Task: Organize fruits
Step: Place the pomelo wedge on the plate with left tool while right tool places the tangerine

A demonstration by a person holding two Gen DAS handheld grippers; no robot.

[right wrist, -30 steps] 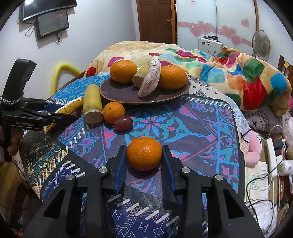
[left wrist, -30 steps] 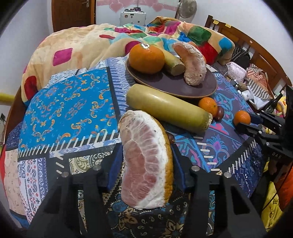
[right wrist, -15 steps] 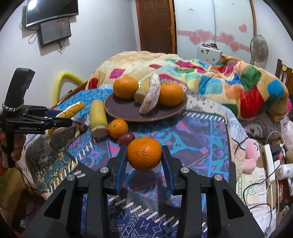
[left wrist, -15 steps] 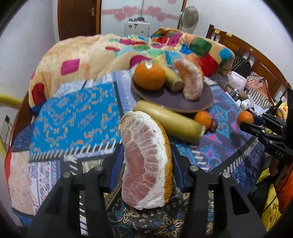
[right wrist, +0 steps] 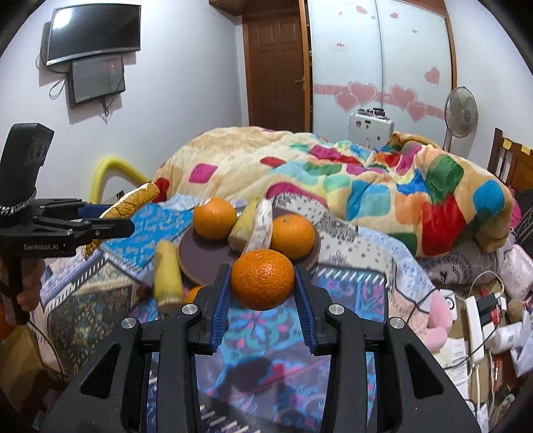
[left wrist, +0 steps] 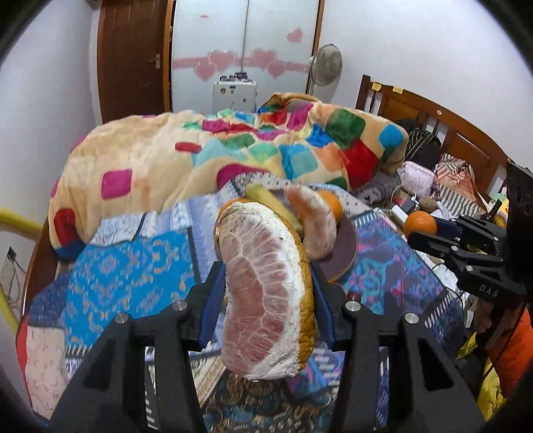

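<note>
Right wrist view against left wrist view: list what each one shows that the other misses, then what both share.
Only the right wrist view: the wall-mounted TV, the yellow stalk piece lying beside the plate, and the right gripper shut on an orange.
Only the left wrist view: the wooden headboard and the pomelo segment's pink flesh in the left gripper.
Both: the brown plate, patchwork blanket, fan.

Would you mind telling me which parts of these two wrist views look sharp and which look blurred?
Left wrist view: the pomelo wedge is sharp, the plate behind it smeared. Right wrist view: the held orange is crisp, the patterned bedcover below blurred; both frames bend at the edges.
</note>
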